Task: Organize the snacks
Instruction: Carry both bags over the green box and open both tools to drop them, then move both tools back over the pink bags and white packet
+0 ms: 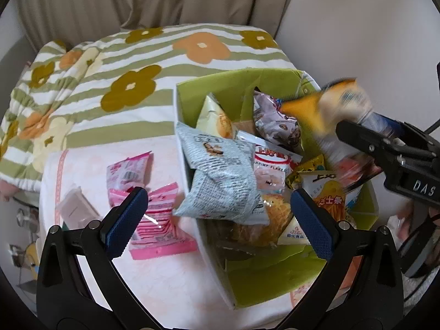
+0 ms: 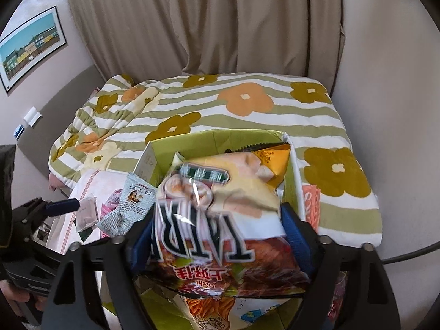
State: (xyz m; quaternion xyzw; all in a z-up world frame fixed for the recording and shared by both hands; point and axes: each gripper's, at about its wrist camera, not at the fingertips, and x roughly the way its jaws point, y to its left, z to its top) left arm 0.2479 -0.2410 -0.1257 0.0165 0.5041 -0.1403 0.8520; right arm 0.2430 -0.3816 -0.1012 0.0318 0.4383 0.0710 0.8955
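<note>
A green-lined box (image 1: 264, 280) sits on a bed and holds several snack bags, among them a grey-white bag (image 1: 222, 181) that leans over its left wall. My left gripper (image 1: 217, 214) is open and empty, low over the box's left wall. My right gripper (image 2: 217, 244) is shut on a large yellow and red chip bag (image 2: 220, 220) and holds it above the box (image 2: 192, 140). In the left wrist view that bag (image 1: 327, 110) is blurred at the right, over the box's far right corner. Two pink packets (image 1: 159, 220) lie on the sheet left of the box.
A flowered green-striped quilt (image 1: 132, 82) covers the far part of the bed. A small pale pouch (image 1: 74, 209) lies left of the pink packets. Beige curtains (image 2: 220, 27) hang behind. The bed's left edge drops to the floor.
</note>
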